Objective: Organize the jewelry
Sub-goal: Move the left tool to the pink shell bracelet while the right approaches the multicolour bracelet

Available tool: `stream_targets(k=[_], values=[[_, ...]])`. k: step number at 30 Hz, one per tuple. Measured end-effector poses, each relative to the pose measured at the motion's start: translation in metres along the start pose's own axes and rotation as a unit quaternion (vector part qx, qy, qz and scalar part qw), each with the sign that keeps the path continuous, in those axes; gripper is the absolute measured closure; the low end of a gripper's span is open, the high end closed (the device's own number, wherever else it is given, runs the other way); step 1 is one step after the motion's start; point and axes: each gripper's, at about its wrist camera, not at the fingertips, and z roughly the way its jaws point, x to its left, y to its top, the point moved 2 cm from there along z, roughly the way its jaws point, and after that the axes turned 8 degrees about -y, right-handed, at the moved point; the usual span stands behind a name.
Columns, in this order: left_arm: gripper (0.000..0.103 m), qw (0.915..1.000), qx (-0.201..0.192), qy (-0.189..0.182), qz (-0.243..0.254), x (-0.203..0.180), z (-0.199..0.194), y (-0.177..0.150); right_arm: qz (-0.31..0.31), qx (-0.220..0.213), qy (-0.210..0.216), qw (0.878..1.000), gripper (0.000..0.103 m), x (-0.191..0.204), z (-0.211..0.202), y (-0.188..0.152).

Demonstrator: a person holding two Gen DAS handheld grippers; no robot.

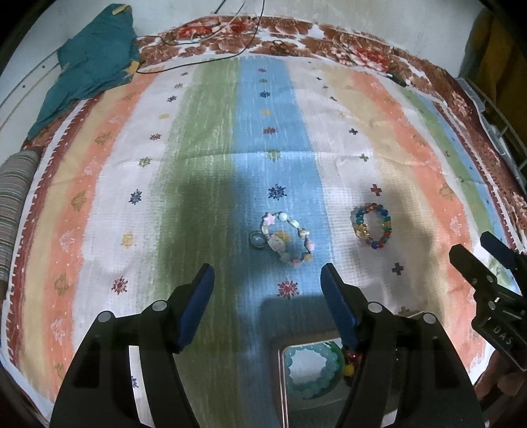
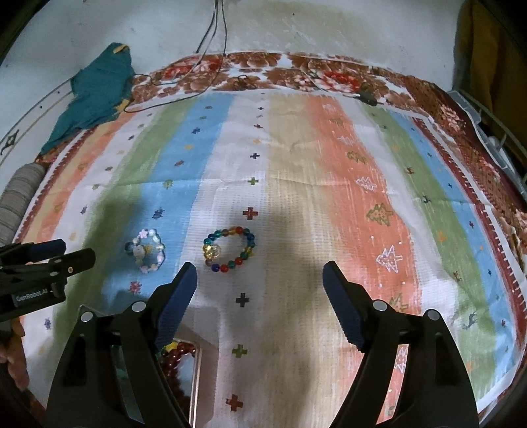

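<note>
A pastel bead bracelet (image 1: 290, 238) with a small ring (image 1: 257, 239) beside it lies on the striped cloth just ahead of my open, empty left gripper (image 1: 267, 276). A multicoloured bead bracelet (image 1: 372, 227) lies to its right; in the right wrist view it (image 2: 229, 248) lies just ahead and left of my open, empty right gripper (image 2: 258, 273). The pastel bracelet (image 2: 146, 252) lies further left. A tray (image 1: 280, 359) under the left gripper holds a teal bracelet (image 1: 311, 368); dark red beads (image 2: 176, 359) show in it too.
A teal cloth (image 1: 92, 62) lies at the far left corner. Black cables (image 2: 210, 29) run along the far edge. A striped roll (image 1: 13, 204) sits at the left edge. The right gripper (image 1: 494, 283) shows at right in the left wrist view.
</note>
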Motion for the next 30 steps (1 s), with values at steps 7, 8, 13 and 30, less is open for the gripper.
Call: stream_targets(k=[7, 8, 13, 30], values=[[0.034, 1.0, 0.004, -0.008, 0.005, -0.004, 0.007, 0.004, -0.002, 0.01, -0.002, 1.0, 0.024, 0.002, 0.016, 0.006], [0.034, 0.9999, 0.007, -0.007, 0.004, -0.003, 0.01, 0.005, -0.002, 0.013, -0.002, 1.0, 0.024, 0.002, 0.018, 0.007], [0.034, 0.9998, 0.017, -0.011, -0.006, 0.002, 0.019, 0.009, -0.001, 0.027, -0.002, 1.0, 0.024, 0.003, 0.033, 0.01], [0.034, 0.9979, 0.062, -0.015, -0.012, 0.01, 0.062, 0.016, -0.004, 0.061, -0.009, 0.998, 0.024, 0.009, 0.072, 0.015]])
